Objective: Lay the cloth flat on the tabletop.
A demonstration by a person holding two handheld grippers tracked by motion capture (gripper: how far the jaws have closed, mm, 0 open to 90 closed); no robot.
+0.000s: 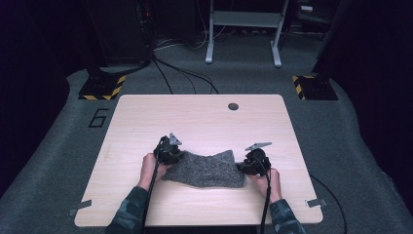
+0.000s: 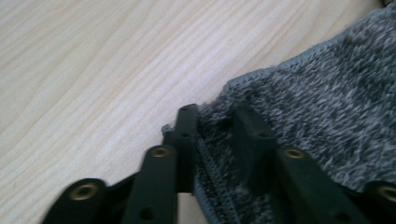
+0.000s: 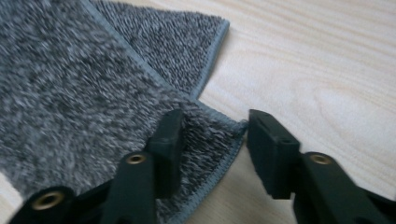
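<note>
With the grey towel [image 1: 207, 169] lying on the worktop [image 1: 204, 117], my left gripper [image 2: 215, 126] pinches its corner while the right gripper [image 3: 212, 135] stands spread around the opposite corner, so I should close it squarely before lifting.

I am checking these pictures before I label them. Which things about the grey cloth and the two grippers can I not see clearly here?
- High view: the jaws of the left gripper and the right gripper are too small to read.
- Left gripper view: the grey cloth is cut off by the right and bottom edges; the picture is soft.
- Right gripper view: the cloth's underside and any fold beneath are hidden by its top layer; its left part runs off the frame.
- High view: the table under the cloth is covered.
</note>
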